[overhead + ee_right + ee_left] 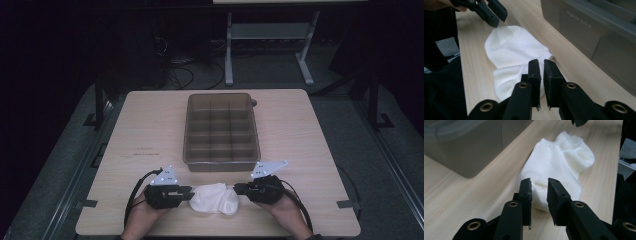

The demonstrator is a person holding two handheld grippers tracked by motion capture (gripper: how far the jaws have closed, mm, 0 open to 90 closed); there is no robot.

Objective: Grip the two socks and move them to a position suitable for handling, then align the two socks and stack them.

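A white sock point(216, 199) lies crumpled on the wooden table near its front edge, between my two grippers. My left gripper point(191, 192) points right at the sock's left end. In the left gripper view the sock point(559, 162) stretches away beyond that gripper point(539, 185), whose jaws stand a little apart with nothing between them. My right gripper point(236, 189) points left at the sock's right end. Its jaws point(539, 62) are almost together above the near edge of the sock point(514, 47). The left gripper point(499, 17) hovers at the far end there.
A brown translucent tray point(221, 165) with several compartments stands mid-table just behind the sock; its wall point(469, 152) point(594, 32) is close beside both grippers. Bare table point(150, 130) lies left and right of the tray. A metal stand and cables are on the floor beyond.
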